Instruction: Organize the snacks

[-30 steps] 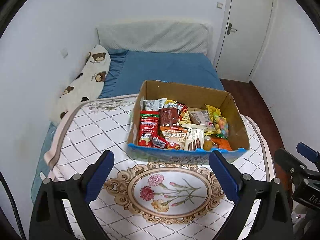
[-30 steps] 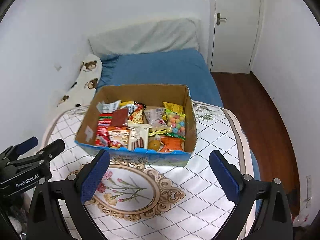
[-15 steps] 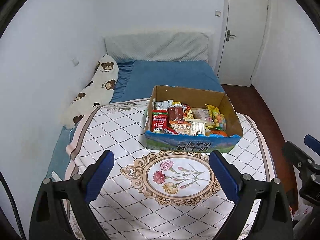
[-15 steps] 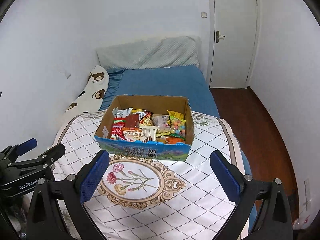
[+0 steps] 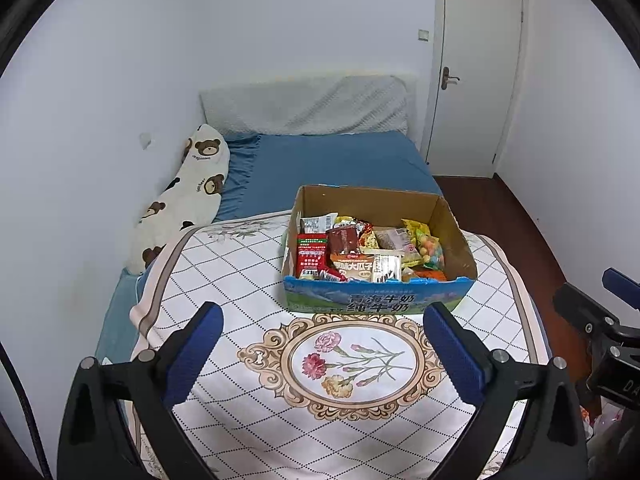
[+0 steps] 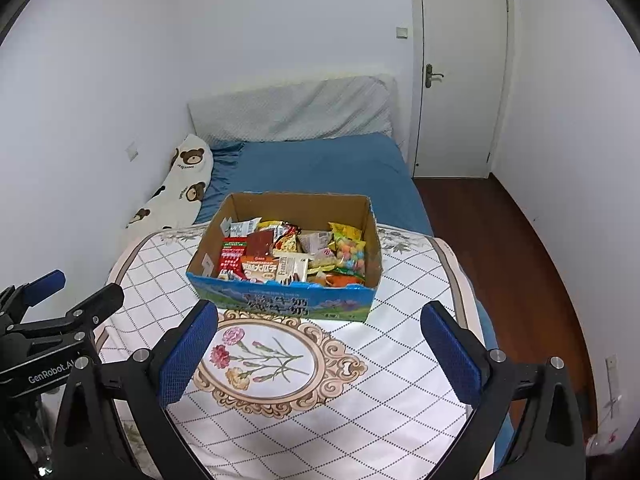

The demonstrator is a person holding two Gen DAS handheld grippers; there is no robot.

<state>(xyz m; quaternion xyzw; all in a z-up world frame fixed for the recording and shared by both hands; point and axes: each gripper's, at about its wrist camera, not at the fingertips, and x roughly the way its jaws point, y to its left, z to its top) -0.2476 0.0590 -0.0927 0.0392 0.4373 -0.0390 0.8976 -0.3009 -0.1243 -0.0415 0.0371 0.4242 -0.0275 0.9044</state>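
White walls [image 5: 280,20], a closed door [image 5: 476,80], dark wood floor [image 6: 500,240]; a blue bed [image 5: 332,164] with a bear pillow [image 5: 188,192] along the wall.

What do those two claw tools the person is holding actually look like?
Both the left gripper and the right gripper have black angular frames with silver screws and two ribbed blue pads. White "GenRobot.AI" lettering marks the left one's body, and a thin black cable runs beside it.

The cardboard box [image 5: 378,300] full of snack packets [image 5: 368,250] sits beyond the left gripper [image 5: 322,336], whose fingers stand wide apart, holding nothing.
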